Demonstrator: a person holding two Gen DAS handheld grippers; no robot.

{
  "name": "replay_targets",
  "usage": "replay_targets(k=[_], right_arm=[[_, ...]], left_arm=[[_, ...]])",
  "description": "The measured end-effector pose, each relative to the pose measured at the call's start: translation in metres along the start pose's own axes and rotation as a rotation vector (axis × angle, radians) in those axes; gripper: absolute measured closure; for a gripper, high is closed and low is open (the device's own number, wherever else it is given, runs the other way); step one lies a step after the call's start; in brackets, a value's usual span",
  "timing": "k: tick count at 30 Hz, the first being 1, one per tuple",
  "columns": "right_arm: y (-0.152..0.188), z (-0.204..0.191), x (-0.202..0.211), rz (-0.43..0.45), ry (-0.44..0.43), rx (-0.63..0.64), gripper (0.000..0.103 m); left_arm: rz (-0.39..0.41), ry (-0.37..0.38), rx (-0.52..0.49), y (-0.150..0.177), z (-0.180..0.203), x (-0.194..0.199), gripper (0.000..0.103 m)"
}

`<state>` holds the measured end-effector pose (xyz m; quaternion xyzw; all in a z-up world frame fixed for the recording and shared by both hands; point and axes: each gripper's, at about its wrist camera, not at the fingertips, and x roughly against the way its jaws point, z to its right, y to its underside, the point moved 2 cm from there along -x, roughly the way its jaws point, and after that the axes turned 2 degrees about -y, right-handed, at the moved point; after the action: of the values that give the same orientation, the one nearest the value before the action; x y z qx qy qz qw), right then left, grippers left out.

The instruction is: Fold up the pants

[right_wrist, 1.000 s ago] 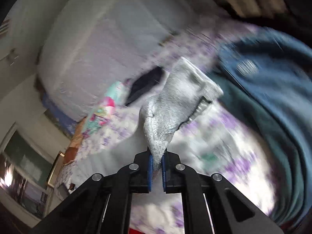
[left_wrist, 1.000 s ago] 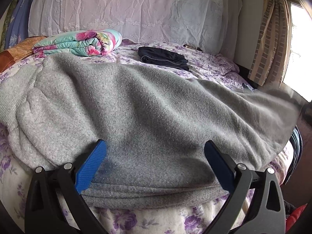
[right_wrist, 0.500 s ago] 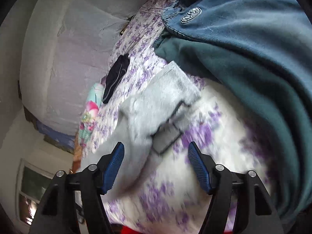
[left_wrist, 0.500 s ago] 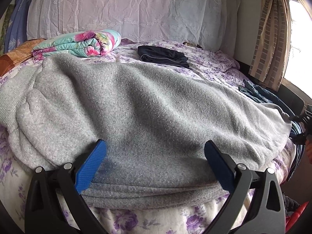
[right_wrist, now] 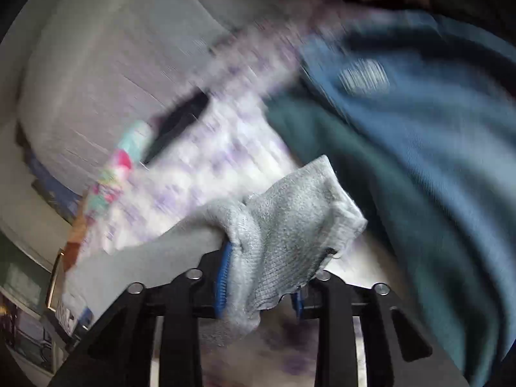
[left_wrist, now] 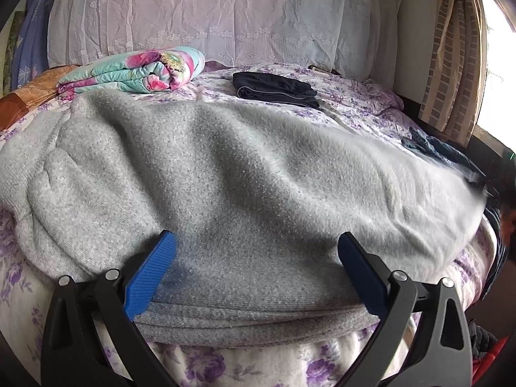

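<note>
Grey knit pants (left_wrist: 245,174) lie spread across the bed, folded in layers at the near edge. My left gripper (left_wrist: 258,277) is open, its blue pads on either side of the near folded edge, holding nothing. In the right wrist view my right gripper (right_wrist: 261,283) is closed on the cuff end of the grey pants (right_wrist: 290,222), which bunches between the blue pads. That view is blurred by motion. The right gripper shows as a dark shape at the pants' right end in the left wrist view (left_wrist: 496,187).
The bed has a purple-flowered sheet (left_wrist: 348,103). A folded dark garment (left_wrist: 274,88) and a rolled flowered quilt (left_wrist: 138,71) lie near the headboard. Blue and teal clothes (right_wrist: 419,135) are piled at the right, by the curtain (left_wrist: 451,51).
My right gripper let go of the pants end, opened, then closed on the cuff again and is moving fast. The pants' right end dropped and shifted. My left gripper stayed open and still.
</note>
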<state>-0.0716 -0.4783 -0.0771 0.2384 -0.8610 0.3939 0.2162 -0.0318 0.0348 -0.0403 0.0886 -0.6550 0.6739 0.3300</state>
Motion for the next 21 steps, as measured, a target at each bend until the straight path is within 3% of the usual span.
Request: replay_targets(k=[2,4,5,7,8,9,10,13,16,19,21], right_arm=[[0.002,0.0,0.022,0.08,0.051,0.038,0.038],[0.0,-0.01,0.044,0.146,0.09,0.081,0.03],[-0.002,-0.014,0.054,0.185,0.153,0.098,0.029],[-0.01,-0.02,0.071,0.268,0.243,0.143,0.029],[-0.014,-0.026,0.082,0.33,0.259,0.152,0.035],[-0.018,-0.034,0.086,0.375,0.242,0.154,0.043],[-0.019,-0.052,0.085,0.385,0.159,0.188,0.058],[-0.008,-0.123,0.051,0.266,-0.066,0.363,0.072],[0.035,-0.212,-0.01,0.087,-0.237,0.587,0.075],[0.075,-0.25,-0.06,-0.093,-0.319,0.666,0.075],[0.099,-0.251,-0.094,-0.222,-0.296,0.692,0.075]], left_arm=[[-0.021,-0.015,-0.009,-0.001,0.003,0.002,0.005],[-0.033,0.01,0.005,-0.006,0.004,0.013,0.005],[-0.027,0.041,0.015,-0.009,0.004,0.019,0.005],[0.025,0.086,0.038,-0.019,0.004,0.037,0.005],[0.054,0.082,0.042,-0.026,0.006,0.044,0.005],[0.071,0.088,0.041,-0.034,0.01,0.048,0.005],[0.069,0.105,0.037,-0.039,0.014,0.047,0.005],[0.035,0.117,0.025,-0.053,0.028,0.029,0.005],[-0.037,0.065,0.025,-0.053,0.028,0.001,0.005],[-0.157,0.016,0.099,-0.031,0.001,-0.026,0.006],[-0.141,0.029,0.025,-0.018,-0.001,-0.021,0.007]])
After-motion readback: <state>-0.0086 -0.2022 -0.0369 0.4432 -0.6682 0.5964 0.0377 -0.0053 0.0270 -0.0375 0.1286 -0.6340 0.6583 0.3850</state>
